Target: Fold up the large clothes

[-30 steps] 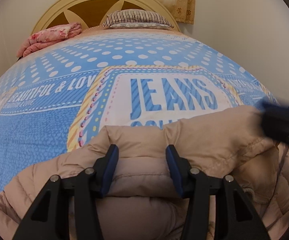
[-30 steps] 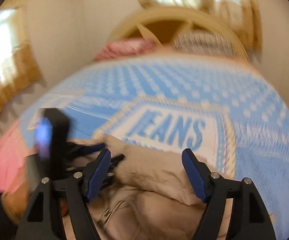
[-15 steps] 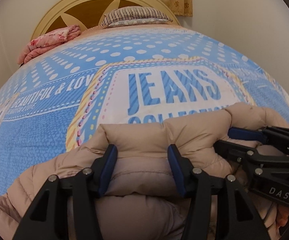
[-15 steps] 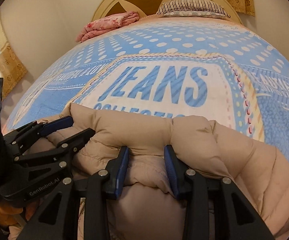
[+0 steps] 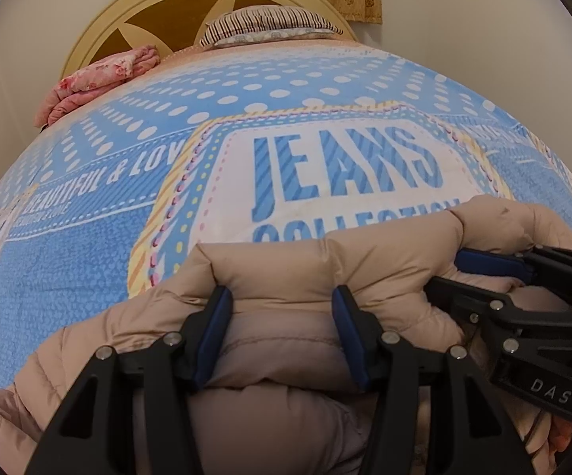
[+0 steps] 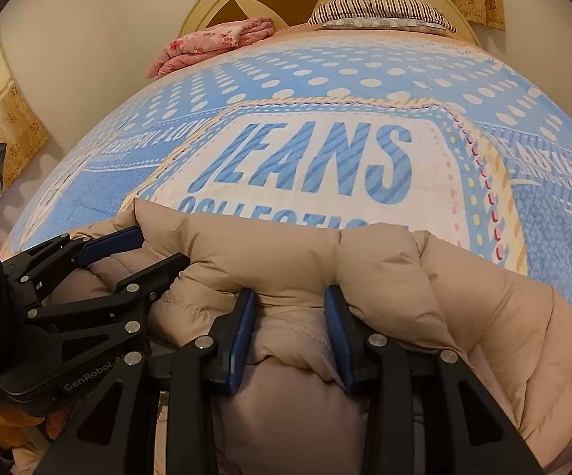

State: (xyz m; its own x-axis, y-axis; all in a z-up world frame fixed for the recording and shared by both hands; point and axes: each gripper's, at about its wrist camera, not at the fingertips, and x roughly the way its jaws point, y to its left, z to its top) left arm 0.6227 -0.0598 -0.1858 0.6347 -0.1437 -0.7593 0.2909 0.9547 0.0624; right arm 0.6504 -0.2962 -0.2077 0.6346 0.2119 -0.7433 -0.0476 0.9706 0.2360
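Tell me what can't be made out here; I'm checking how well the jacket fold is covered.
- Jacket, left wrist view: its near part is cut off by the bottom edge and hidden behind the left gripper.
- Bedspread lettering under JEANS, both views: lower half hidden by the jacket.
- Right gripper, right wrist view: fingertips sunk in padding.

- A bed (image 5: pixel 88 269) is covered by a blue dotted spread printed "JEANS".
- A cream arched headboard (image 6: pixel 206 12) is set against a plain pale wall (image 5: pixel 464 19).
- Patterned yellow curtains (image 6: pixel 16 126) are hung left and behind.
- A striped pillow (image 6: pixel 381 10) and folded pink blanket (image 6: pixel 210 45) are laid at the head.
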